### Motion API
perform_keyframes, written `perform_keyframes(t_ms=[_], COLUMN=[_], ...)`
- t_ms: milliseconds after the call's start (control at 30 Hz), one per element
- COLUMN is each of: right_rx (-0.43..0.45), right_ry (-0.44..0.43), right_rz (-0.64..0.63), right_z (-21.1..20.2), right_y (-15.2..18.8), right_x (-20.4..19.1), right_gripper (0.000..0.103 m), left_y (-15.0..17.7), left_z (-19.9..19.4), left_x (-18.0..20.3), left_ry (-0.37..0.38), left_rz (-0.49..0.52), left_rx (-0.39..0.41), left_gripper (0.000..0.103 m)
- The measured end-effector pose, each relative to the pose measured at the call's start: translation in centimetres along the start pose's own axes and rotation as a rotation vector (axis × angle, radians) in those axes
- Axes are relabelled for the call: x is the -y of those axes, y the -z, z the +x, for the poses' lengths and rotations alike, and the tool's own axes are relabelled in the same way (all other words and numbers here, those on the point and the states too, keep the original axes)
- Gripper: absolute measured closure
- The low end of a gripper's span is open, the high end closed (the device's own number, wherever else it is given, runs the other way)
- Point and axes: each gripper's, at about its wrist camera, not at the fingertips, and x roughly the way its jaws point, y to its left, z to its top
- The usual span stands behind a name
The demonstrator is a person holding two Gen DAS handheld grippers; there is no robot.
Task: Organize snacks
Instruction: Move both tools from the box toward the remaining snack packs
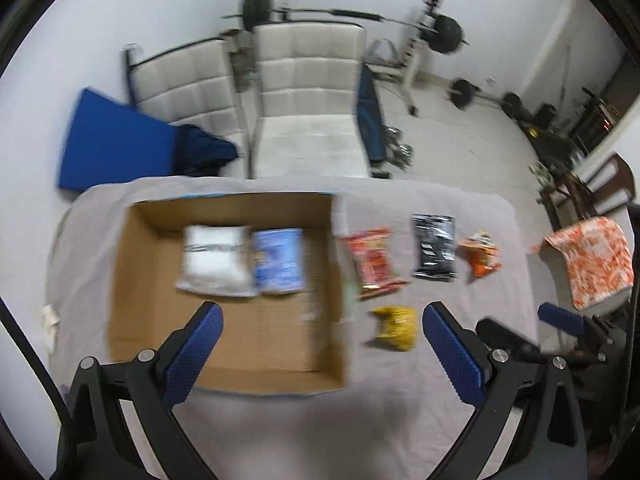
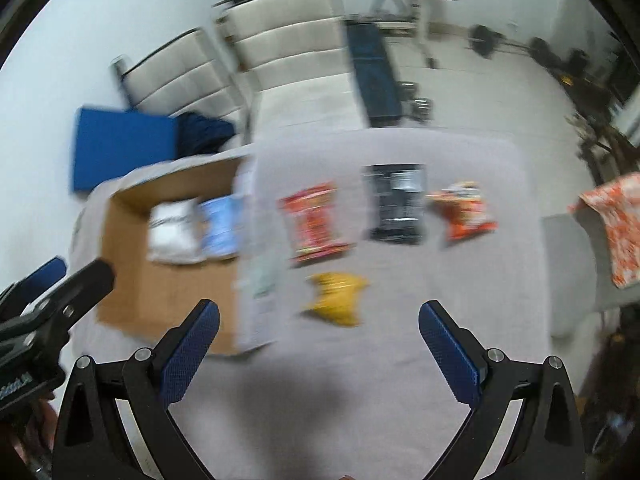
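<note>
Left wrist view: left gripper (image 1: 322,322) hung over the box (image 1: 132,280), fingers spread wide, nothing between them.
Right wrist view: right gripper (image 2: 319,320) hung over the cloth (image 2: 320,380) right of the box, also spread and empty.
Box: open, on the cloth; white bag (image 1: 216,260) and blue bag (image 1: 280,260) lay inside, side by side near its far wall.
Loose snacks: all right of the box; red bag (image 2: 316,222) nearest it, black bag (image 2: 396,204) and orange bag (image 2: 464,210) further right, yellow bag (image 2: 336,298) nearer the camera than the red one.
Blur: both views were smeared, so bag edges were hard to place.
Risk, grasp: the yellow bag looked crumpled; a pinch on a loose fold would likely slip.
Risk, box: the red bag lay close to the box's right wall, so a finger reaching for it could catch the wall and shove the box.
Risk, grippers: both were near each other and could collide over the box.
</note>
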Motion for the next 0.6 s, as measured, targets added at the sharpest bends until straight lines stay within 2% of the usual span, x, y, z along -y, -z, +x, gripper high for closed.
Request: perform_keyframes(t_ms=[133, 267, 467, 600], right_rx=[-0.009, -0.057, -0.176, -0.272], right_ry=[0.079, 0.109, 0.136, 0.076], right_rz=[0.065, 0.061, 0.012, 0.021], right_z=[1.7, 6.3, 16.3, 21.5], right_y=[-2.8, -6.3, -10.9, -11.9], right_x=[8.0, 14.0, 19.0, 19.8], right_gripper=[0.001, 0.001, 0.001, 0.002], left_y=[-2.2, -4.4, -6.4, -6.5], left_z=[3.6, 9.0, 18.3, 22.9], left_x=[6.6, 12.0, 16.1, 16.8], left_ry=[0.057, 0.074, 0.051, 0.023], left_rz=[0.056, 0.089, 0.087, 0.077], left_rx=[-0.059, -0.133, -0.262, -0.326], left_gripper=[0.001, 0.001, 0.001, 0.001])
